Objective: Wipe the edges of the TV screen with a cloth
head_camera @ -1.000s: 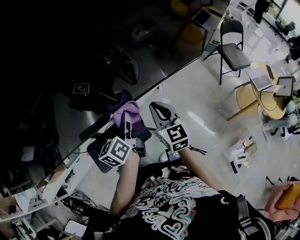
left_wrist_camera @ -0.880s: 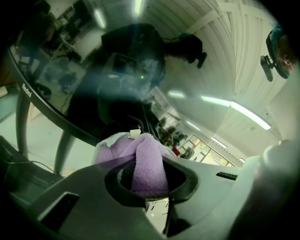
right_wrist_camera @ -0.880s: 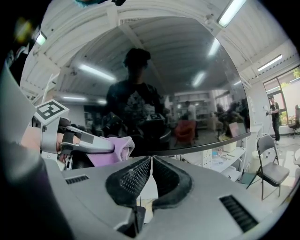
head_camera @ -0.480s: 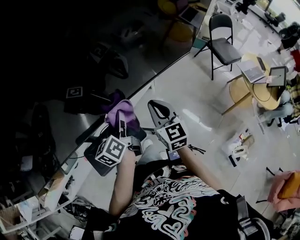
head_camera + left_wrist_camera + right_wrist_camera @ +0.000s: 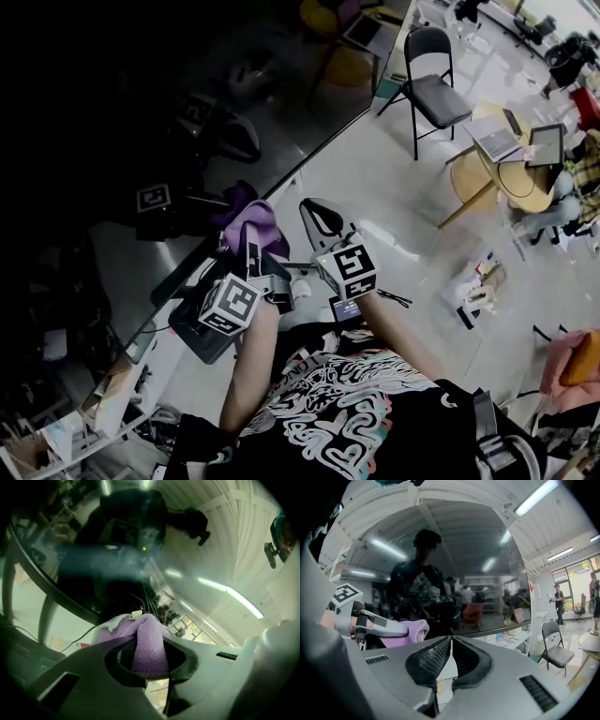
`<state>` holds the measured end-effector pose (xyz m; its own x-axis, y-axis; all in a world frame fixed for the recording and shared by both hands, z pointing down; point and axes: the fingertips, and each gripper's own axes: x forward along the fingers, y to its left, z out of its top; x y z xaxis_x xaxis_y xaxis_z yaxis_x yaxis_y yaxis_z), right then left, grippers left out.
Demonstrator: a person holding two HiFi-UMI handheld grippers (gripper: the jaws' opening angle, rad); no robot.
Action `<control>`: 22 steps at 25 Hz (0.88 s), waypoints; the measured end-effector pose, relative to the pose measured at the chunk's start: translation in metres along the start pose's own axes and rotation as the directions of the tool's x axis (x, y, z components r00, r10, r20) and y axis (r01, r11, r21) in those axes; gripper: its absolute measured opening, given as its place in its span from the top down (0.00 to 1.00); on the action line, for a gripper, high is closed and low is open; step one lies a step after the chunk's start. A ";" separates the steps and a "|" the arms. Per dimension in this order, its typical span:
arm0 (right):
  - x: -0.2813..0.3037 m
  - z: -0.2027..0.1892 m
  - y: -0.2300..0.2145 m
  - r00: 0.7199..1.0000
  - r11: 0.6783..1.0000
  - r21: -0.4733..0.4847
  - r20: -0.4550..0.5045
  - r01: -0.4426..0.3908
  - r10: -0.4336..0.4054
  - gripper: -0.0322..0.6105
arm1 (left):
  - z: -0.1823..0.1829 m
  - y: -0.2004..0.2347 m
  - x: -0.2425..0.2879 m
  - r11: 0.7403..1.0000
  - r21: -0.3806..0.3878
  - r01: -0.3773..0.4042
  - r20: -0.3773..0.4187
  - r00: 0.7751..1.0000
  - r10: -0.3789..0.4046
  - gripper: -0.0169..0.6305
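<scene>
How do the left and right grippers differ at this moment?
The left gripper is clamped on a purple cloth, while the right gripper has its jaws together with nothing between them. The left gripper holds its cloth up at the lower edge of the TV screen, while the right gripper sits beside it, clear of the screen. Both point toward the screen.

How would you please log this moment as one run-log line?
left gripper: shut on purple cloth | position: by TV screen lower edge | right gripper: shut, empty
</scene>
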<state>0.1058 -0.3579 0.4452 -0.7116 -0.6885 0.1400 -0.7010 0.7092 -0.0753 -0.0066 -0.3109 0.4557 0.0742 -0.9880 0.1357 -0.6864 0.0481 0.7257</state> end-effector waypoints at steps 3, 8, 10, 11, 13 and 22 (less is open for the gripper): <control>0.000 0.001 -0.004 1.000 1.000 -0.004 -0.001 0.009 -0.009 0.89 | -0.001 -0.005 0.005 1.000 -0.007 0.009 -0.006 1.000 -0.009 0.87; -0.001 -0.004 -0.011 1.000 1.000 -0.002 -0.012 0.024 -0.024 0.89 | -0.002 -0.007 0.012 0.995 -0.102 0.022 0.026 0.999 -0.019 0.87; -0.004 -0.006 -0.014 0.999 0.999 0.004 -0.014 0.036 -0.035 0.89 | -0.002 -0.006 0.013 0.993 -0.119 0.020 0.040 0.999 -0.016 0.87; -0.005 -0.006 -0.015 0.999 0.999 0.006 -0.013 0.041 -0.040 0.89 | -0.002 -0.006 0.014 0.992 -0.128 0.021 0.047 0.999 -0.015 0.87; -0.006 -0.006 -0.019 0.999 0.999 0.007 -0.012 0.047 -0.047 0.89 | -0.003 -0.005 0.017 0.988 -0.150 0.022 0.059 0.998 -0.013 0.87; -0.011 0.001 -0.026 0.996 0.996 0.033 0.007 0.083 -0.084 0.89 | -0.007 -0.008 0.028 0.959 -0.275 0.068 0.077 0.996 -0.048 0.87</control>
<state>0.1324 -0.3689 0.4442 -0.6507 -0.7465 0.1392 -0.7591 0.6439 -0.0957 0.0061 -0.3384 0.4584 0.0510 -0.9976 0.0478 -0.4540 0.0194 0.8908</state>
